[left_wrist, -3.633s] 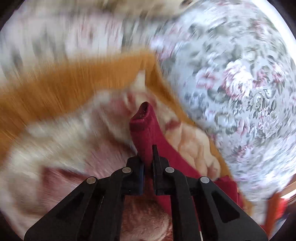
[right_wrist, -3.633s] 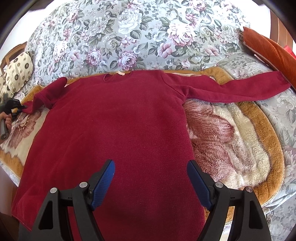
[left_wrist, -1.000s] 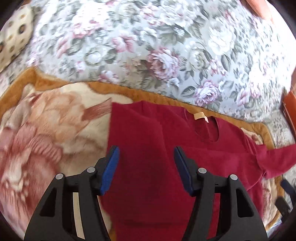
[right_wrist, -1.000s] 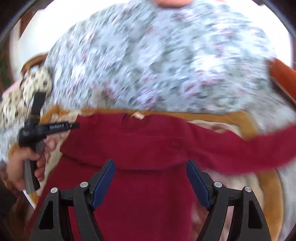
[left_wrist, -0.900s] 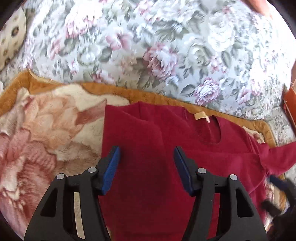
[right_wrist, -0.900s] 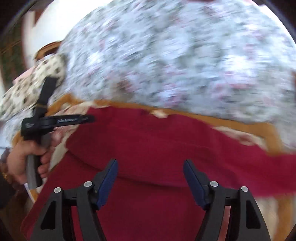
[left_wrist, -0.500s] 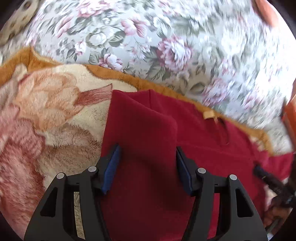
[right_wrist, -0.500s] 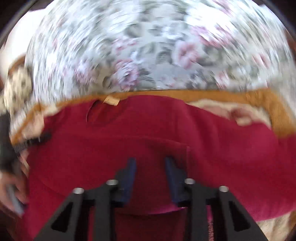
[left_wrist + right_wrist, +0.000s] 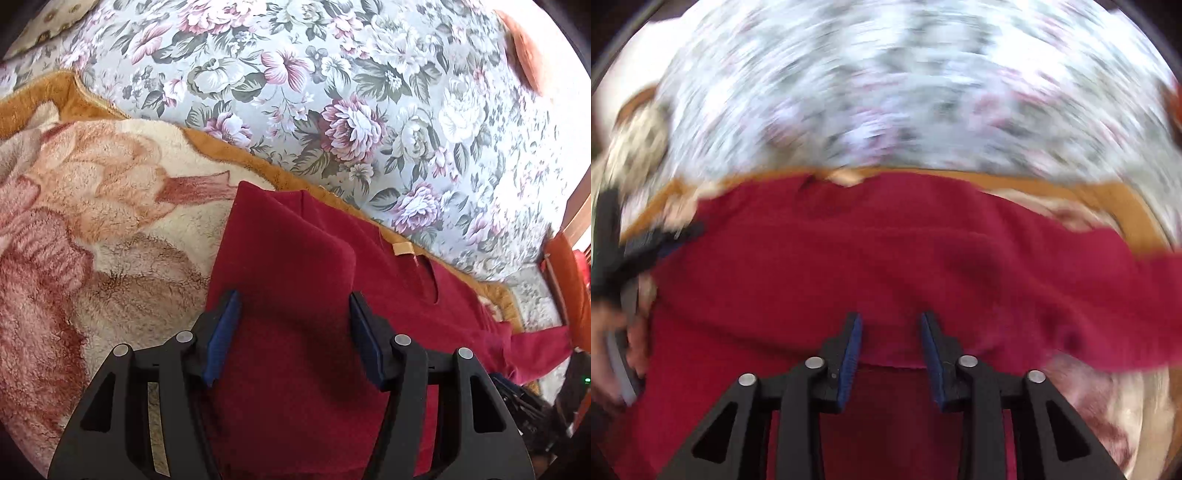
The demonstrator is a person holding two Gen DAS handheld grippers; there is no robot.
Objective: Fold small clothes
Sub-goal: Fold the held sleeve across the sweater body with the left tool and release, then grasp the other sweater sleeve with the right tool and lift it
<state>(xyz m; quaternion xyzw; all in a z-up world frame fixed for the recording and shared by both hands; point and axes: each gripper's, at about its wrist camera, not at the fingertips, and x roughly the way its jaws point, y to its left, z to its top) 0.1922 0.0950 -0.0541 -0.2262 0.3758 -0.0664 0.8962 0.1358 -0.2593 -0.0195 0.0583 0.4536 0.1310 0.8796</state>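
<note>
A dark red sweater (image 9: pixel 295 258) lies flat on a plush blanket, its neck tag (image 9: pixel 402 248) toward the floral cover. Its left sleeve is folded across the chest; the other sleeve (image 9: pixel 1108 291) stretches out to the right. My left gripper (image 9: pixel 291 325) hovers open over the folded shoulder, pads apart with red cloth below them. In the blurred right wrist view, my right gripper (image 9: pixel 891 332) is low over the chest with its jaws closing. The folded sleeve's end edge lies between the pads (image 9: pixel 849 347), which do not visibly press it. The left gripper (image 9: pixel 646 247) and a hand show at that view's left edge.
The blanket (image 9: pixel 110 203) is cream and pink with an orange border. Behind it rises the floral cover (image 9: pixel 332 92). An orange cushion (image 9: pixel 524 48) sits far right, a patterned pillow (image 9: pixel 55 18) far left, and orange-red items (image 9: pixel 565 280) lie at the right edge.
Both grippers have come down closer to the sweater. The right gripper's jaws went from wide apart to a narrow gap. The left gripper's jaws kept their width.
</note>
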